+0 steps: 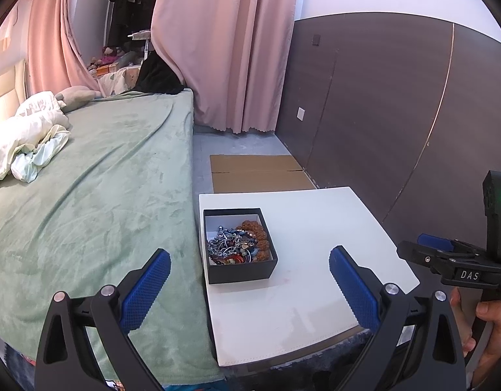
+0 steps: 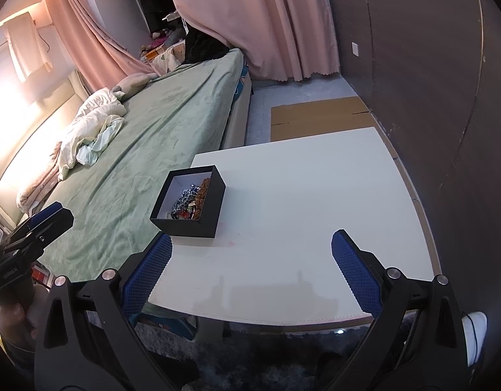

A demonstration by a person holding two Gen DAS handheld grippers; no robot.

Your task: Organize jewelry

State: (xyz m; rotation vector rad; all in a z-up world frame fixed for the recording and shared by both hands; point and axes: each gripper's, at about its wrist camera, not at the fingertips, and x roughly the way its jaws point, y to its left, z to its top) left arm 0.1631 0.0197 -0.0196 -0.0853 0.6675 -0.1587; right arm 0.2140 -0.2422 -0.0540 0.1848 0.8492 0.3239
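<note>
Square white bench point(image 1: 315, 228) beside a bed with a green plush blanket point(image 1: 103, 195); the bench's left edge runs just beside the bed. Open black cardboard box with white lining point(image 1: 240, 273) sits on the bench at its left edge, nearer the far-left corner than the near one. Inside the box, a tangled pile of jewelry point(image 1: 232, 247): silvery-blue bead strands on the left, a chunky brown bead bracelet point(image 1: 258, 234) along the right inner wall, some red and dark pieces toward the near side. Individual pieces too tangled to separate.

Left gripper point(image 1: 250, 290), black frame with blue textured pads, hovers over the near-left part of the bench, fingers point(image 1: 146, 293) spread wide, nothing between them; the box lies ahead, between the finger lines, not touched. Right gripper point(image 2: 250, 273), same build, hovers over the near edge of the bench, fingers point(image 2: 354, 277) also spread wide and holding nothing; the box is ahead and to its left, just past the left finger tip in view, contact not seen.

Right wrist view also shows the bench top point(image 2: 299, 195), the box point(image 2: 191, 221), jewelry point(image 2: 188, 202), the bed point(image 2: 152, 146).

Rest: crumpled white bedding point(image 1: 32, 137) on the blanket, pink curtains point(image 1: 224, 49) behind, flat brown cardboard sheet point(image 1: 257, 172) on the floor past the far edge of the bench, dark brown wall panel point(image 1: 397, 114) on the right.
</note>
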